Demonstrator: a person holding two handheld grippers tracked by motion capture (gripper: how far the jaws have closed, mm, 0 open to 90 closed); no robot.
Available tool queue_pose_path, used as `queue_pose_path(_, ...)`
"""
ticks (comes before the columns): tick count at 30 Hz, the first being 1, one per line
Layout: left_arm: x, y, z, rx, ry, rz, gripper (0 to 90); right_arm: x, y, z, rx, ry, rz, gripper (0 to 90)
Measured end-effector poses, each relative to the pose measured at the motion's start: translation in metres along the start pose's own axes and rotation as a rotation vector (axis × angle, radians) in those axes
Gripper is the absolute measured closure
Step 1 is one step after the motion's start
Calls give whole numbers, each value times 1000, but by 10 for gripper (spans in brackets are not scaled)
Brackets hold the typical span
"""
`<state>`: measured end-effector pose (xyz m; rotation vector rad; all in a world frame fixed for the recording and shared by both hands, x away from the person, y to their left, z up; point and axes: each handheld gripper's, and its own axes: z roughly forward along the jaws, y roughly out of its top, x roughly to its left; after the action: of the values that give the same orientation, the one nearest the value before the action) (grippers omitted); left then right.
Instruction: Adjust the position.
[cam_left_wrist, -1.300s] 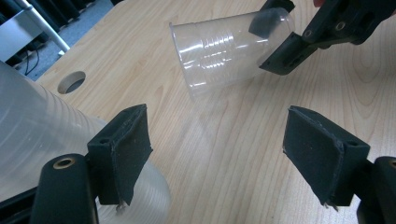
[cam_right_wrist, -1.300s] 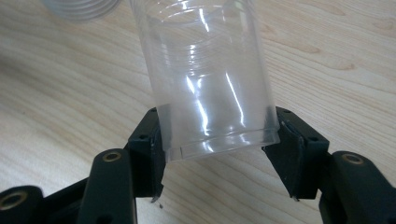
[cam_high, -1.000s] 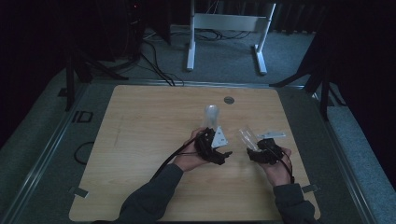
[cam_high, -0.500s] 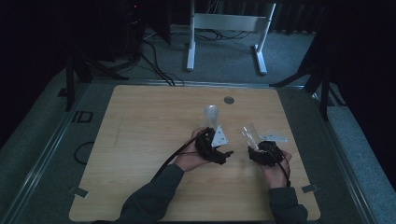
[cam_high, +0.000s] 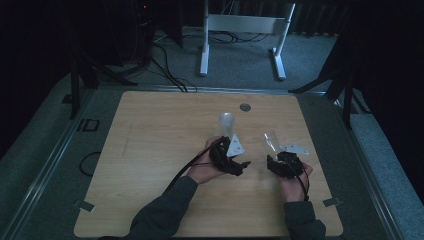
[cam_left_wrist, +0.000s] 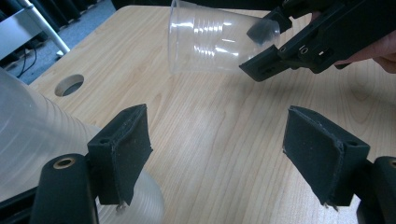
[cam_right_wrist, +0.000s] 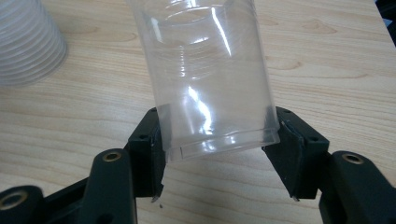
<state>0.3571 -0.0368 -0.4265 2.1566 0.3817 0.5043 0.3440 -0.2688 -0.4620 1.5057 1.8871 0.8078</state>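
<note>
Right gripper (cam_right_wrist: 215, 154) being held low over table (cam_high: 150, 150), jaws clamped on base of clear cup (cam_right_wrist: 205, 79); cup being carried tilted, mouth pointing away from hand, off tabletop. Left gripper (cam_left_wrist: 219, 154) being held just beside, jaws standing wide apart, nothing being pinched between them; bare wood showing in gap. Stack of ribbed cups (cam_left_wrist: 32, 140) lying against outer side of its left jaw, just ahead of left hand (cam_high: 207, 167). Round hole (cam_high: 244, 107) sitting farther off near far table edge.
</note>
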Motion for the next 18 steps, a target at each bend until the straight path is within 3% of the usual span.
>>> queue_pose_path(8,0,1,0,-6,0,-9,228,-1,-1,0,-27,-9,22,422)
queue_pose_path(18,-1,1,2,-8,-5,-16,232,-1,-1,-2,-63,0,16,422)
